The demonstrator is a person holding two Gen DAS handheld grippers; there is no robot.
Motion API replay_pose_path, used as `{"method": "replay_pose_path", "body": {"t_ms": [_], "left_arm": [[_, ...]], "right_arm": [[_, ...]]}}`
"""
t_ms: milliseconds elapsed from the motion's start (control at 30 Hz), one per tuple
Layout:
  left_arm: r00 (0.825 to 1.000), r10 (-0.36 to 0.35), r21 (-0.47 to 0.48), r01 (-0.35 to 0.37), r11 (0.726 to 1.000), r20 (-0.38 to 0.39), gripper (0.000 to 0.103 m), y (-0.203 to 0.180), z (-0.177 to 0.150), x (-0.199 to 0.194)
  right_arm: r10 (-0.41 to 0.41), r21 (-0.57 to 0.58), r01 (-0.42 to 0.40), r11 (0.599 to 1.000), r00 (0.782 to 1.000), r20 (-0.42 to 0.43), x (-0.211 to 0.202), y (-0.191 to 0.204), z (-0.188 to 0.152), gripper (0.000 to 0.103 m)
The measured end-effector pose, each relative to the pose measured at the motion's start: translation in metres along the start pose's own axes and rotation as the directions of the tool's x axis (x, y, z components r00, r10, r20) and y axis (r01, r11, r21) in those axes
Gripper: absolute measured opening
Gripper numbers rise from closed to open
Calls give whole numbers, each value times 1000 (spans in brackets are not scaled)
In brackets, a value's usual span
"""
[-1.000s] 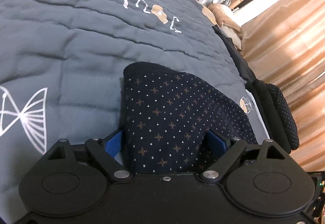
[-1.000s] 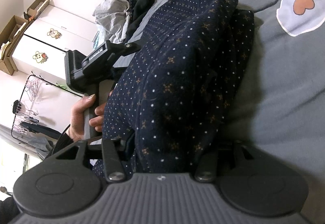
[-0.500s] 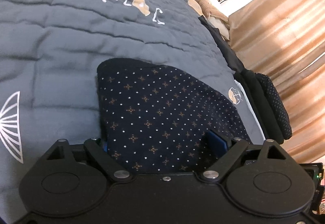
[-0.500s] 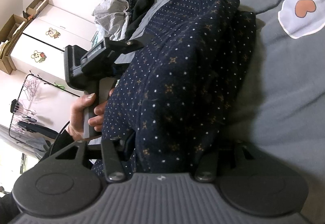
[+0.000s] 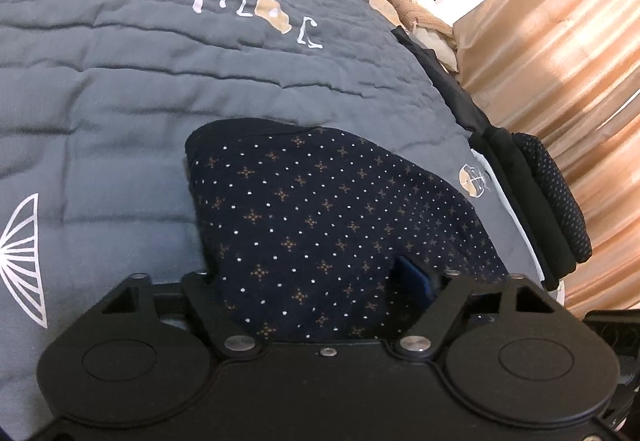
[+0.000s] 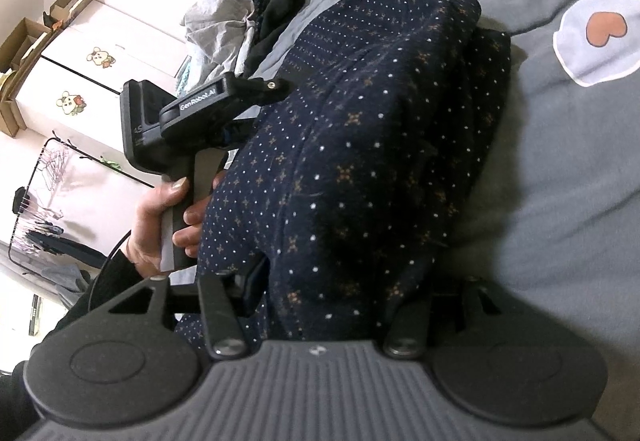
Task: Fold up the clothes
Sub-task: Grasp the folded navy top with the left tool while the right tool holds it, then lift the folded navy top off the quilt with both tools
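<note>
My left gripper (image 5: 316, 273) just closing on the dotted garment (image 5: 320, 225), my right gripper (image 6: 324, 281) clamping its other end, folded on the grey quilt (image 5: 120, 89)

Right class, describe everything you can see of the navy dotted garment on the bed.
The navy garment is soft knit-looking fabric with white dots and small tan crosses. It lies bunched in thick folds on the grey quilt. The left gripper, whose jaws have just been closing, and the right gripper each have its fabric between their fingers, at different spots.
</note>
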State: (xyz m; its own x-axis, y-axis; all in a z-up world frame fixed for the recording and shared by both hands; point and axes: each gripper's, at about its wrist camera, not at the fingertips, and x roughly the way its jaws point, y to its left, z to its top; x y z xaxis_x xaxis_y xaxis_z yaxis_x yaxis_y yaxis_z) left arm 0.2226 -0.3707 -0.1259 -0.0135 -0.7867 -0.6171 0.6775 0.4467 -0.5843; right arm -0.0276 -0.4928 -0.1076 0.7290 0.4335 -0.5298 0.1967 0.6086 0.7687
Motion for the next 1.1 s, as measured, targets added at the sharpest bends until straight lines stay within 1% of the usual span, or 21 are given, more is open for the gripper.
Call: {"method": "replay_pose_path", "body": {"t_ms": [33, 100, 167, 200, 400, 567, 667, 733, 933, 1100], "left_arm": [[1000, -3, 7, 3, 1000, 8, 57, 0, -1, -1], [1000, -7, 21, 7, 1000, 19, 38, -1, -2, -5], [1000, -12, 41, 11, 999, 25, 32, -4, -3, -7], [1000, -6, 58, 5, 998, 26, 30, -7, -3, -8], [999, 29, 117, -34, 993, 43, 24, -22, -6, -14], [994, 76, 163, -89, 983, 85, 22, -39, -11, -27], [987, 108, 197, -130, 972, 119, 22, -54, -15, -39], [982, 116, 208, -146, 967, 146, 22, -63, -17, -47], [966, 116, 219, -167, 961, 229, 21, -87, -21, -77], [953, 121, 223, -187, 957, 279, 21, -106, -29, -91]], "right_arm": [[-1, -1, 1, 1000, 1000, 1, 0, 0, 0, 50], [-5, -8, 5, 1000, 1000, 2, 0, 1, 1, 50], [-9, -15, 9, 1000, 1000, 5, 0, 2, 1, 50], [-11, -19, 11, 1000, 1000, 6, 0, 3, 2, 50], [-34, -51, 36, 998, 999, 32, -1, 9, 1, 45], [-49, -73, 53, 996, 997, 55, -5, 15, 2, 39], [-57, -93, 63, 994, 996, 71, -8, 20, 2, 36], [-60, -109, 69, 992, 995, 82, -10, 24, 1, 35], [-63, -166, 83, 983, 991, 122, -23, 35, 2, 33], [-76, -201, 106, 974, 985, 152, -38, 40, 2, 32]]}}
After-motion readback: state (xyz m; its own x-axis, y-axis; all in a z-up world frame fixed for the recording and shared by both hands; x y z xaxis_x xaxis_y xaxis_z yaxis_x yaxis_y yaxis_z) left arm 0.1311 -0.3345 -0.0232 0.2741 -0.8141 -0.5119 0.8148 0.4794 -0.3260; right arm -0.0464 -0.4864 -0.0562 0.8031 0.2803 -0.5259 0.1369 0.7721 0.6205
